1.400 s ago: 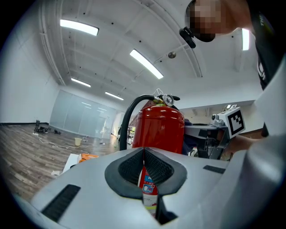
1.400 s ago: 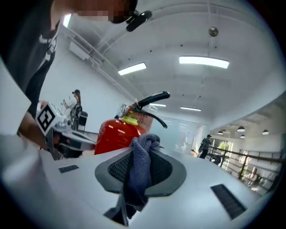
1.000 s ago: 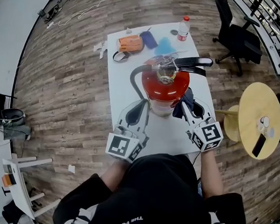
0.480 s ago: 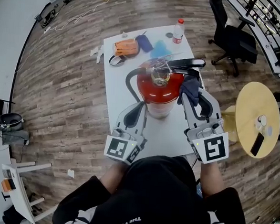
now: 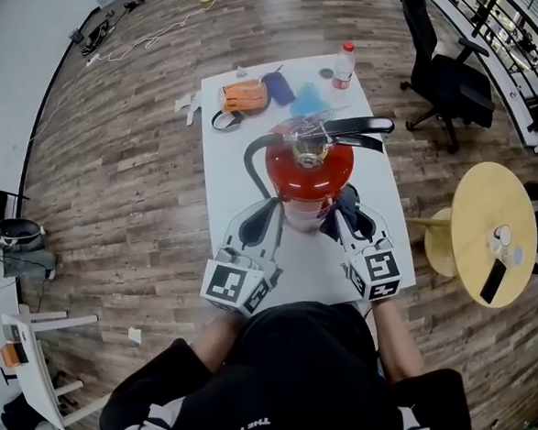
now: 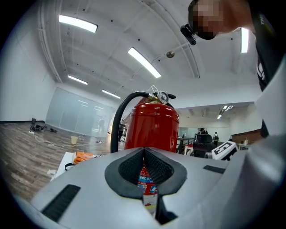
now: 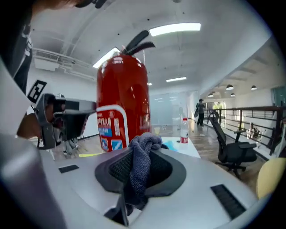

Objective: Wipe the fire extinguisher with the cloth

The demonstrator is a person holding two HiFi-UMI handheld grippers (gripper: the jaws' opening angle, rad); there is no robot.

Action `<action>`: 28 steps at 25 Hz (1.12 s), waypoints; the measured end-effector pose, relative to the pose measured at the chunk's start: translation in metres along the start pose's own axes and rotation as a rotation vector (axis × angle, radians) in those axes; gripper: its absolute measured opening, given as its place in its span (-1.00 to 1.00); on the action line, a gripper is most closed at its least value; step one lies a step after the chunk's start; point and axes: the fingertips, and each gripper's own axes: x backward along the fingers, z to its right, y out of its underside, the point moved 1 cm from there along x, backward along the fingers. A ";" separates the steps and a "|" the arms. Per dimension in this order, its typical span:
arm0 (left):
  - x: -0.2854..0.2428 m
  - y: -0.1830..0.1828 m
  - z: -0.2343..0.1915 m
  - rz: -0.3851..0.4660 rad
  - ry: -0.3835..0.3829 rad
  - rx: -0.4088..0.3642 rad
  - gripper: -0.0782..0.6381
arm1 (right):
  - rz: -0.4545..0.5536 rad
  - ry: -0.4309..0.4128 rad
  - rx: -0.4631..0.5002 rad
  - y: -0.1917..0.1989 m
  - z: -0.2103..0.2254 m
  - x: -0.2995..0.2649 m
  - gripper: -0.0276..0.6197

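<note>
A red fire extinguisher (image 5: 309,168) with a black hose and lever stands upright on the white table (image 5: 224,174). My right gripper (image 5: 341,216) is shut on a dark blue cloth (image 5: 349,202), low against the cylinder's right side. In the right gripper view the cloth (image 7: 142,157) bunches up between the jaws, and the extinguisher (image 7: 123,100) rises just ahead on the left. My left gripper (image 5: 270,211) sits at the lower left of the cylinder, jaws shut with nothing in them. In the left gripper view the extinguisher (image 6: 152,127) stands straight ahead.
At the table's far end lie an orange pouch (image 5: 243,95), a dark blue case (image 5: 280,82), a light blue rag (image 5: 307,100) and a water bottle (image 5: 344,62). A black office chair (image 5: 448,80) and a round yellow side table (image 5: 494,231) stand to the right.
The right gripper, with the cloth in it, rose along the extinguisher's right side to near the top and has come back down to the lower part. The left gripper has barely moved.
</note>
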 end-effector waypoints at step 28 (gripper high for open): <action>0.000 0.000 0.003 0.007 -0.001 0.019 -0.72 | 0.338 -0.042 0.076 -0.142 -0.023 0.047 -0.67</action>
